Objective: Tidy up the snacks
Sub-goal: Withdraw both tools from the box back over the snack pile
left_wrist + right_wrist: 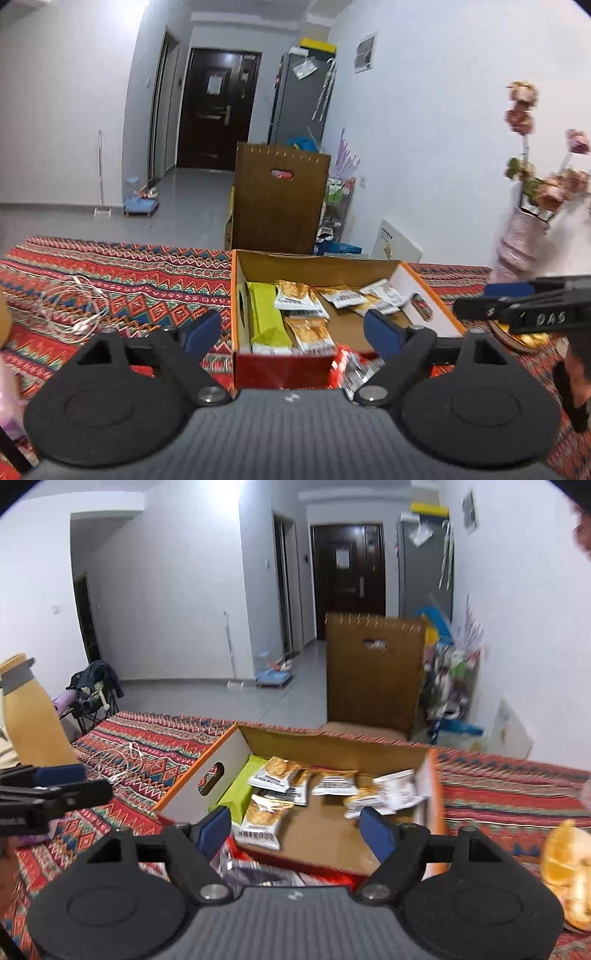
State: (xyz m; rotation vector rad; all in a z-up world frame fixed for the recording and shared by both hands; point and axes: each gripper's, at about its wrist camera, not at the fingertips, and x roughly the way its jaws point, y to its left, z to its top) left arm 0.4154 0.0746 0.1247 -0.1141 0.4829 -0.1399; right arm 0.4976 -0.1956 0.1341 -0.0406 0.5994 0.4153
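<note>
While empty and wide apart, both tongs (291, 328) (295, 827) just before snack box (436, 295) (369, 749).

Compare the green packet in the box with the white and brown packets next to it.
The green packet is long, plain and single; the white and brown packets are shorter, printed with a food picture and dark lettering, and there are several.
The green packet lies straight along the left wall of the box; the white and brown packets lie scattered at mixed angles, some overlapping.
Both kinds lie flat inside the same box.
</note>
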